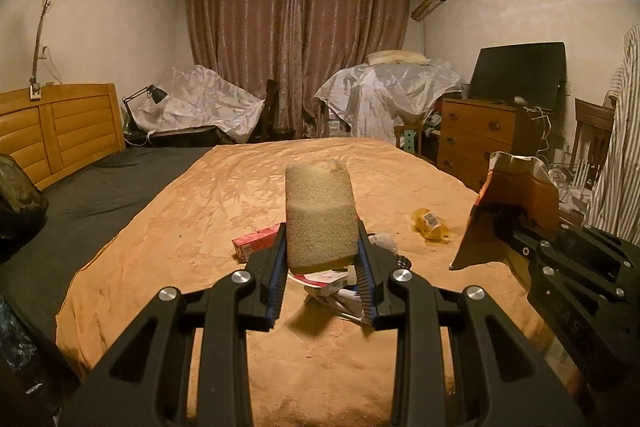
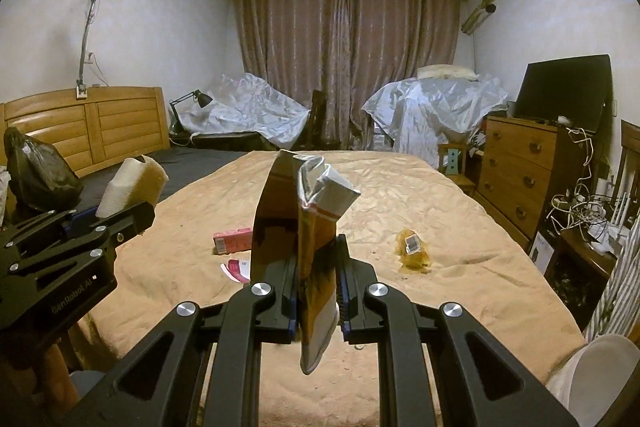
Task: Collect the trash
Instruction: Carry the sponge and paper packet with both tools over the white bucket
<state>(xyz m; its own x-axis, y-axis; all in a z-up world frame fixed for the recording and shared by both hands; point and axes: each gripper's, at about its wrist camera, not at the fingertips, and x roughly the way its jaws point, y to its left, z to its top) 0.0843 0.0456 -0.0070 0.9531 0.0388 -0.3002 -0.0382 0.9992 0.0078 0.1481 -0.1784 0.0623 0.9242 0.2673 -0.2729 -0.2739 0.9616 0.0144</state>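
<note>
My left gripper (image 1: pixel 322 259) is shut on an upright white foam block (image 1: pixel 320 217), held above the bed. In the right wrist view the same block (image 2: pixel 128 189) sticks up from that gripper at the far left. My right gripper (image 2: pixel 318 279) is shut on a flattened orange snack bag (image 2: pixel 298 223) with a silver inside, standing upright; the bag (image 1: pixel 508 203) also shows at the right of the left wrist view. On the tan bedspread (image 2: pixel 400 187) lie a pink carton (image 2: pixel 232 241), a pink and white wrapper (image 2: pixel 236 269) and a crumpled yellow wrapper (image 2: pixel 412 251).
A black trash bag (image 2: pixel 36 167) sits at the far left by the wooden headboard (image 2: pixel 104 123). A wooden dresser (image 2: pixel 520 171) with a dark screen stands right of the bed, with tangled cables beside it. Plastic-covered furniture lines the curtain wall.
</note>
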